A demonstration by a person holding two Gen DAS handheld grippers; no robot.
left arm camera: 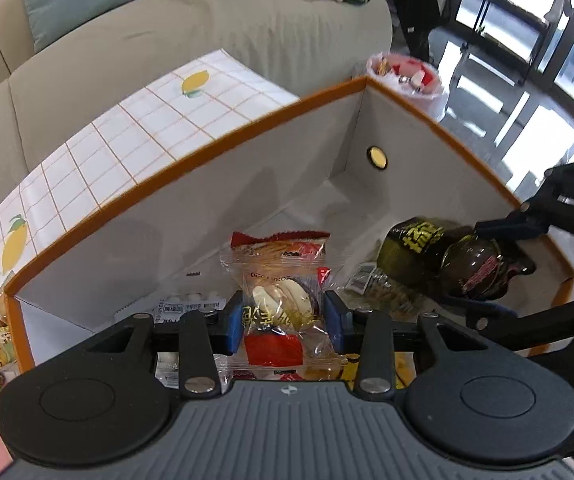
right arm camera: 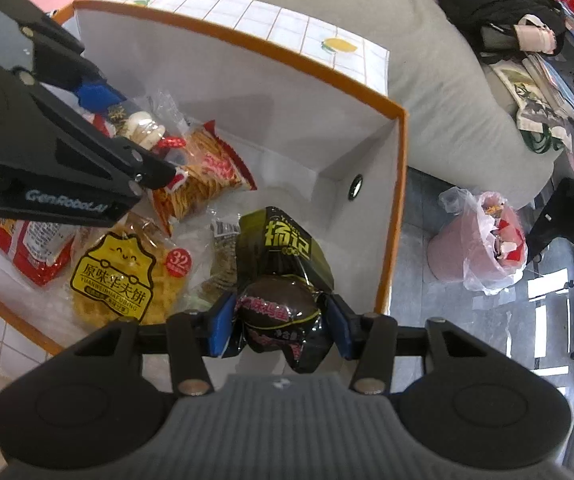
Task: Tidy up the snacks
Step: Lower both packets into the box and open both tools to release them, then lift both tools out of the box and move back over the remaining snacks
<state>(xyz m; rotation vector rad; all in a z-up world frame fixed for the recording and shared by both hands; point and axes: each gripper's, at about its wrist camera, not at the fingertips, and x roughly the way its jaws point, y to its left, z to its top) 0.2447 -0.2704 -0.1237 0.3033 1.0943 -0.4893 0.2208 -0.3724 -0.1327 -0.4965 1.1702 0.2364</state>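
- Snacks lay piled in the white storage box [left arm camera: 215, 200], which had an orange rim and stood on a lemon-print tiled bench [left arm camera: 135, 136] beside a grey sofa [left arm camera: 207, 28].
- Left gripper [left arm camera: 285, 322] reached down into the box, its jaws clenched on a clear-wrapped pastry packet [left arm camera: 283, 304] with a red end.
- Right gripper [right arm camera: 279, 322] hung over the box's near corner, its jaws grasping a dark egg-shaped snack pack [right arm camera: 277, 312]; a dark green pack [right arm camera: 283, 240] with yellow lettering lay just beyond it.
- On the box floor lay a yellow waffle-biscuit packet [right arm camera: 127, 280], a packet of orange sticks [right arm camera: 203, 176] and a red-and-white packet [right arm camera: 31, 248].
- A pink bin [right arm camera: 475, 244] lined with a plastic bag stood on the floor beside the box.
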